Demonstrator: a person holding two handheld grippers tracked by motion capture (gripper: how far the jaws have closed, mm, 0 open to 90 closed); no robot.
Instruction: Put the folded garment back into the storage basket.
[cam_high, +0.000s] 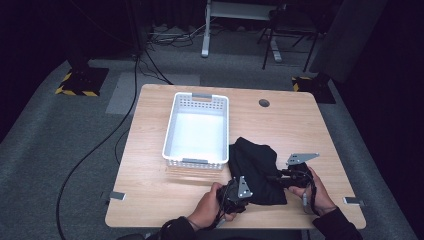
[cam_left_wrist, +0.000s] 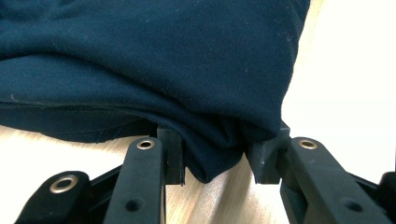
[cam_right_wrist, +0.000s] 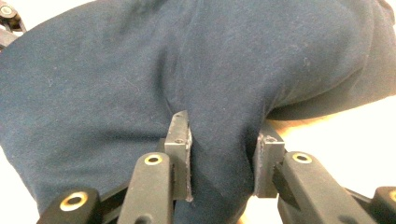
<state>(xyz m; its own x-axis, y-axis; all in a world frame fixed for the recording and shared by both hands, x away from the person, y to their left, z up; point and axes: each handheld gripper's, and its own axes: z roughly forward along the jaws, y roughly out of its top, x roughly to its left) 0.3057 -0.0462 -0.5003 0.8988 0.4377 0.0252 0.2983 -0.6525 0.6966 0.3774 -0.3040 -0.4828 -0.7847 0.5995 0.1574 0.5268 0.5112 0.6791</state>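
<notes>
A dark navy cloth lies bunched on the wooden table, just right of a white basket. My left gripper grips the cloth's near left edge. In the left gripper view a hanging fold of the cloth is pinched between the pads, with my left gripper shut on it. My right gripper meets the cloth's right side. In the right gripper view a thick ridge of the cloth is squeezed between the jaws, so my right gripper is shut on it.
An empty white perforated basket stands at the table's middle, its near rim close to the cloth. A round cable hole sits at the back right. Small metal brackets mark the front edge. Bare wood spreads left of my hands.
</notes>
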